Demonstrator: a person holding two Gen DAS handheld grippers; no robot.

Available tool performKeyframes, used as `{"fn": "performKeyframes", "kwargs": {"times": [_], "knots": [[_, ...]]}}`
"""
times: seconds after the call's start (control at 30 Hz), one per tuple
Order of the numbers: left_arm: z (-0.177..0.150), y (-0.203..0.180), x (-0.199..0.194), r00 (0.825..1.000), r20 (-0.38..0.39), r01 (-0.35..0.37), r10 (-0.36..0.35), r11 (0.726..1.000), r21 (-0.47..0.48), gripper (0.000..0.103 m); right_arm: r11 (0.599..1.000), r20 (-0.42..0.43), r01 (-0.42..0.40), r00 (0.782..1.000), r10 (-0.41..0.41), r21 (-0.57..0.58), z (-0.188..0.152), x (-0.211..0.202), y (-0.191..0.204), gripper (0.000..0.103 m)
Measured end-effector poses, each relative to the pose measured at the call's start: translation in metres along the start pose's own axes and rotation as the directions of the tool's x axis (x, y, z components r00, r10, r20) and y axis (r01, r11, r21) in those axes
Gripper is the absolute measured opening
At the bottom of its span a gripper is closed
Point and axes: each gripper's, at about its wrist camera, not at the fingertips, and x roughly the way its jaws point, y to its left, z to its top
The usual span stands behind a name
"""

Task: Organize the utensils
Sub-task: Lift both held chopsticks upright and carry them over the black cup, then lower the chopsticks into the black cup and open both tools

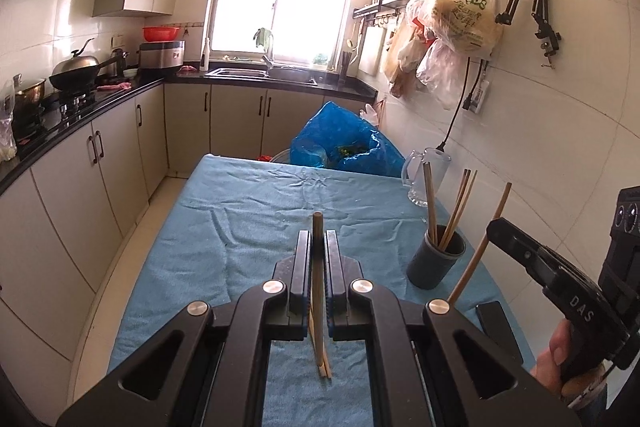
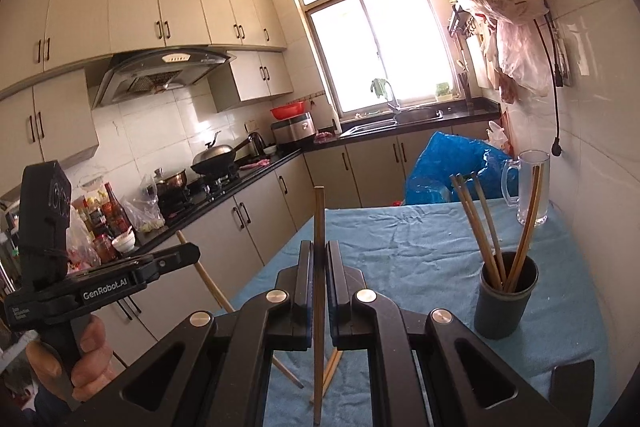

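My left gripper [image 1: 318, 235] is shut on wooden chopsticks [image 1: 317, 279] that stand upright between its fingers; two lower ends show below the jaws. It hangs over the blue-clothed table [image 1: 248, 227], left of the dark grey holder cup [image 1: 436, 261], which has several chopsticks in it. My right gripper [image 2: 319, 245] is shut on one upright chopstick [image 2: 319, 219], left of that cup [image 2: 506, 301]. Each wrist view shows the other gripper: the right gripper [image 1: 494, 227] with its chopstick beside the cup, the left gripper [image 2: 194, 253] at the table's left edge.
A glass mug [image 1: 426, 179] with chopsticks in it stands behind the cup near the wall. A blue plastic bag [image 1: 344, 143] sits beyond the table's far end. A flat black object [image 2: 572, 383] lies at the near right. Kitchen counters [image 1: 80, 115] run along the left.
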Motion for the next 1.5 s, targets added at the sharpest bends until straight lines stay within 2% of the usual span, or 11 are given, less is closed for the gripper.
{"fn": "performKeyframes", "kwargs": {"times": [0.23, 0.57, 0.8, 1.03, 1.13, 1.4, 1.5], "knots": [[0.017, -0.014, 0.011, 1.000, 0.003, 0.025, -0.025, 0.999, 0.031, 0.005, 1.000, 0.027, 0.026, 0.999, -0.026, 0.014, 0.014, 0.000, -0.017, 0.005], [0.051, -0.055, 0.033, 0.993, -0.014, 0.116, -0.116, 0.990, 0.077, 0.005, 0.992, 0.107, 0.104, 0.988, -0.111, 0.069, 0.042, -0.020, -0.063, 0.006], [0.080, -0.096, 0.053, 0.983, -0.012, 0.182, -0.182, 0.979, 0.096, 0.005, 0.979, 0.183, 0.182, 0.963, -0.197, 0.096, 0.068, -0.042, -0.094, 0.006], [0.109, -0.133, 0.062, 0.969, 0.035, 0.240, -0.245, 0.964, 0.113, 0.005, 0.962, 0.228, 0.238, 0.938, -0.263, 0.131, 0.095, -0.047, -0.125, 0.006], [0.117, -0.146, 0.072, 0.962, 0.032, 0.267, -0.271, 0.958, 0.110, 0.005, 0.954, 0.239, 0.266, 0.926, -0.293, 0.139, 0.103, -0.046, -0.138, 0.006], [0.116, -0.172, 0.110, 0.952, 0.018, 0.301, -0.304, 0.948, 0.106, 0.005, 0.938, 0.234, 0.313, 0.911, -0.340, 0.148, 0.108, -0.030, -0.163, 0.006], [0.108, -0.177, 0.128, 0.953, 0.003, 0.302, -0.304, 0.948, 0.105, 0.005, 0.937, 0.215, 0.309, 0.916, -0.339, 0.162, 0.104, -0.021, -0.175, 0.006]]}}
